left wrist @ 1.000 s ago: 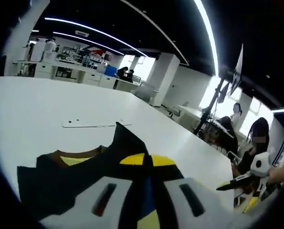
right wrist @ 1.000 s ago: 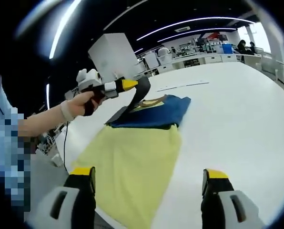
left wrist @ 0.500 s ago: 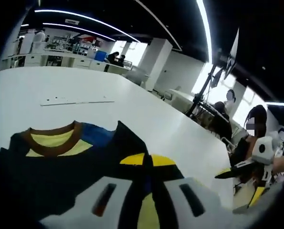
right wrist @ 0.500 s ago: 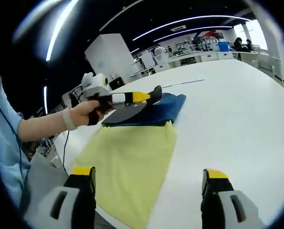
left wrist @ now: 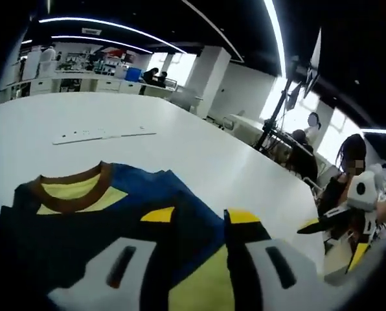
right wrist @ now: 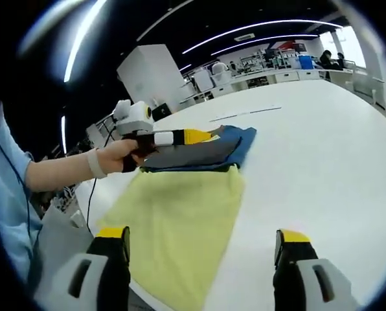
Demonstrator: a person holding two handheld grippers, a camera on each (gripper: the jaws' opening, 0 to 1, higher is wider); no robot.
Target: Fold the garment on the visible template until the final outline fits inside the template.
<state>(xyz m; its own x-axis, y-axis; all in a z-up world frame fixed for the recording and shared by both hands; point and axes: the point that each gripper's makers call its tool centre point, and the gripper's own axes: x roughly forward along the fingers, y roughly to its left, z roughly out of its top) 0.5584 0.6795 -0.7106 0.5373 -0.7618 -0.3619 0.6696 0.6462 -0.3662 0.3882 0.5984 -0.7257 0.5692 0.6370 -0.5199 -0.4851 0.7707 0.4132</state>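
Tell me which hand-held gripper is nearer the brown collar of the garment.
Left. The left hand-held gripper is open right over the navy part, beside the brown collar. The right hand-held gripper is open back at the yellow hem.

A broad white tabletop [left wrist: 63, 116] carries a thin pale strip [left wrist: 102, 134] lying flat far out on it. Beyond stand a white pillar [left wrist: 203, 81], white cabinets [left wrist: 70, 83] and a tripod stand [left wrist: 274, 126]. Long ceiling light strips [left wrist: 115, 27] glow overhead. Seated people [left wrist: 303, 155] gather at the far side.
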